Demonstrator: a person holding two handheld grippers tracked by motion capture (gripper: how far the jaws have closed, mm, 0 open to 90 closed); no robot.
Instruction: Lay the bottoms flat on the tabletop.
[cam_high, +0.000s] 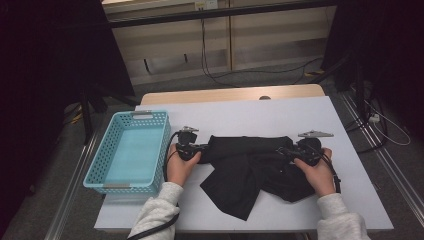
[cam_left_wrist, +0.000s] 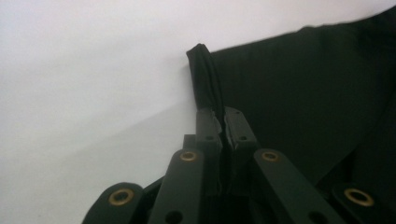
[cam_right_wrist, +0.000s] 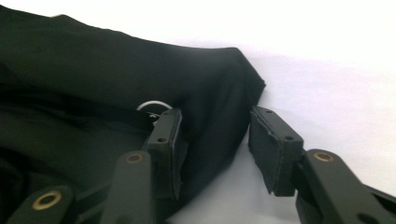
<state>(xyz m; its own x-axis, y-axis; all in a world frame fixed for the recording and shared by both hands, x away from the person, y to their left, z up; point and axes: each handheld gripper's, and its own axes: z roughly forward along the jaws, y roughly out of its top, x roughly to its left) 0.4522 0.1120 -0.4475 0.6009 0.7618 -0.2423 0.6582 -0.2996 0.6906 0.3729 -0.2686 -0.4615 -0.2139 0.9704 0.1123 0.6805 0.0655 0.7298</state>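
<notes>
A black garment (cam_high: 250, 170) lies crumpled across the middle of the white table top (cam_high: 260, 115). My left gripper (cam_high: 205, 148) lies level at the garment's left end. In the left gripper view its jaws (cam_left_wrist: 223, 116) are shut on a bunched edge of the black cloth (cam_left_wrist: 299, 93), which sticks out beyond the tips. My right gripper (cam_high: 281, 150) is at the garment's right end. In the right gripper view it (cam_right_wrist: 215, 126) stands open around a corner of the cloth (cam_right_wrist: 93, 70): one pad rests against the fabric and the other is clear of it. A small metal ring (cam_right_wrist: 152, 105) shows on the cloth.
A light blue plastic basket (cam_high: 107, 187) with nothing in it sits at the table's left edge, close to my left hand. Bare white table lies behind the garment and to its right. Cables run over the floor beyond the table.
</notes>
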